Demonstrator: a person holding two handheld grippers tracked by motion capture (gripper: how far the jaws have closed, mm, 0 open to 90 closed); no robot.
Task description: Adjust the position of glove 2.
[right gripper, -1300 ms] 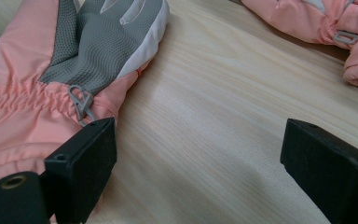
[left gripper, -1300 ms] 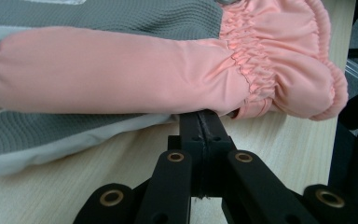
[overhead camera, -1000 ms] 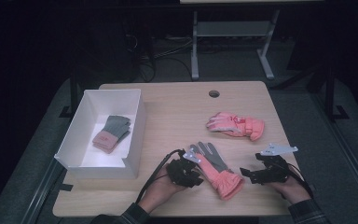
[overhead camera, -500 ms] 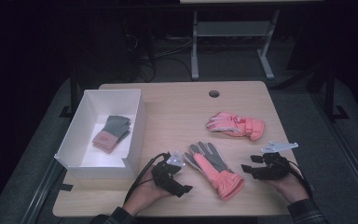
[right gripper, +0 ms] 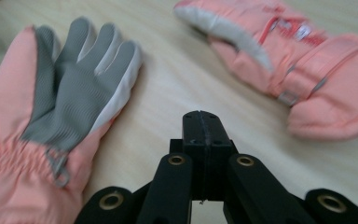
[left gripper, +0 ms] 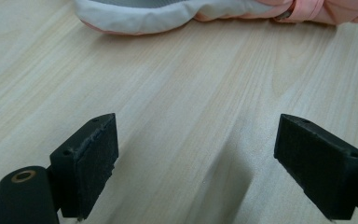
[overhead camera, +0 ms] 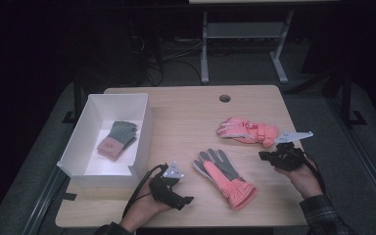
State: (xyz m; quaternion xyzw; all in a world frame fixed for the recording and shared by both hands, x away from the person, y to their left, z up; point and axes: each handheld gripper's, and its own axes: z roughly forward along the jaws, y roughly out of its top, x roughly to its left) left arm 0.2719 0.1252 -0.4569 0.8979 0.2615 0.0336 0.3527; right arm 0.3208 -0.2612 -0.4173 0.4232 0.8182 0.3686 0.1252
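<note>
A pink glove [overhead camera: 223, 177] lies palm up, grey palm showing, near the front middle of the wooden table [overhead camera: 186, 112]; the right gripper view has it at the left [right gripper: 70, 88]. A second pink glove [overhead camera: 247, 130] lies farther back right [right gripper: 298, 60]. My left gripper [overhead camera: 185, 200] rests left of the near glove, apart from it. Its jaws have just been opening and stand wide [left gripper: 196, 154] over bare wood, with a glove's edge [left gripper: 168, 11] beyond. My right gripper [overhead camera: 263, 155] hovers between the two gloves; its jaws have just closed and are shut [right gripper: 201, 116] on nothing.
A white open box [overhead camera: 85, 132] stands at the table's left with a grey and pink glove [overhead camera: 117, 139] inside. A round hole [overhead camera: 224, 98] is at the table's far edge. Behind the table are a metal frame [overhead camera: 205, 44] and floor cables.
The left gripper has drawn back to the left, away from the near glove, and its jaws have opened. The right gripper has risen a little and its jaws have shut.
</note>
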